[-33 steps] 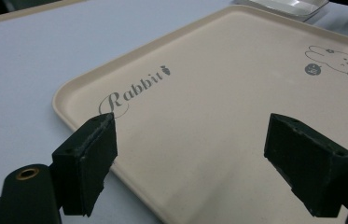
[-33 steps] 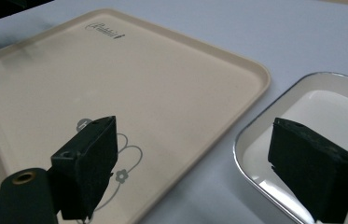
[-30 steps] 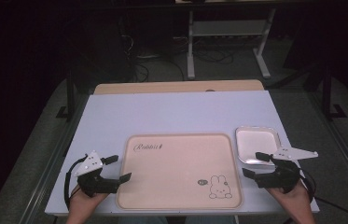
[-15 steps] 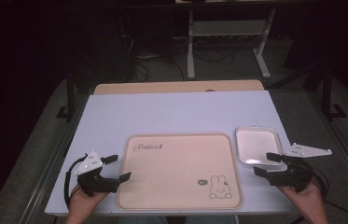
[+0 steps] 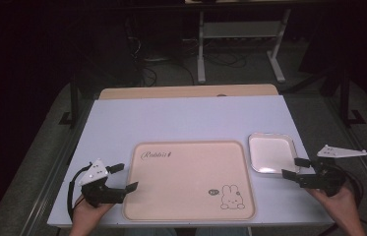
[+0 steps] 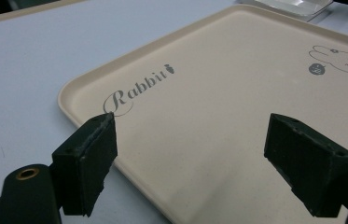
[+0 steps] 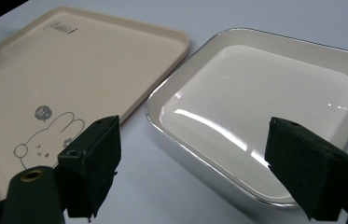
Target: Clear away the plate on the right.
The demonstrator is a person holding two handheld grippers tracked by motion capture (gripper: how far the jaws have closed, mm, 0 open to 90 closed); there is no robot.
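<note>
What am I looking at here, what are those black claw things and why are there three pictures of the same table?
A person sits at a pale table and holds a hand-operated gripper in each hand. The high view looks down from above: the left gripper is at the lower left, the right gripper at the lower right. The other two pictures come from cameras riding on those grippers, looking out between their black jaws. On the table lie a beige tray printed with a rabbit and, right of it, a small shiny square metal dish. Both grippers are open and hold nothing; the right one points at the dish.
</note>
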